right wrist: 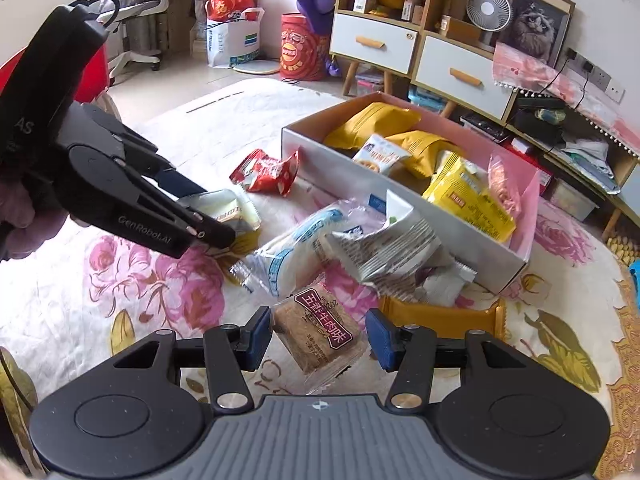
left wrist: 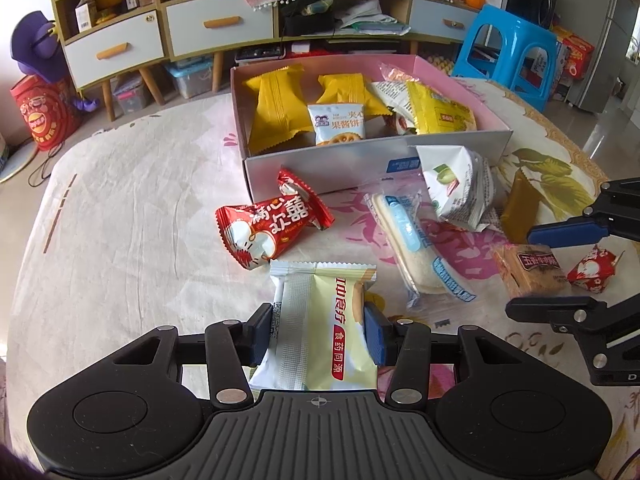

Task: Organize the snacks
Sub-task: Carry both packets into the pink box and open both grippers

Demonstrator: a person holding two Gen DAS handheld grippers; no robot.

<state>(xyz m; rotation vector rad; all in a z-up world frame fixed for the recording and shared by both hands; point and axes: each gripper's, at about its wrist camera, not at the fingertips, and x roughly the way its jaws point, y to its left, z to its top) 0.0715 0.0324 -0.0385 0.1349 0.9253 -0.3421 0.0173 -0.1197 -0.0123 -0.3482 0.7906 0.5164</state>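
My left gripper [left wrist: 318,332] is shut on a pale yellow and white biscuit packet [left wrist: 320,320], both blue pads pressing its sides just above the flowered cloth. My right gripper [right wrist: 320,336] is shut on a brown biscuit packet [right wrist: 320,332] that lies on the cloth, and the left wrist view shows that gripper [left wrist: 520,271] from the side. An open white and pink box [left wrist: 360,160] holds several snacks, among them yellow packets [left wrist: 276,108]. Loose beside the box lie a red packet [left wrist: 268,228], a long white and blue cake [left wrist: 408,248], a white and green packet [left wrist: 460,188] and a gold packet [right wrist: 440,316].
A small red packet [left wrist: 592,272] lies just right of the brown one. A blue plastic stool [left wrist: 508,48] stands behind the table's far right edge. A low cabinet with white drawers [left wrist: 116,52] runs along the wall. A hand [right wrist: 20,208] holds the left gripper [right wrist: 208,216].
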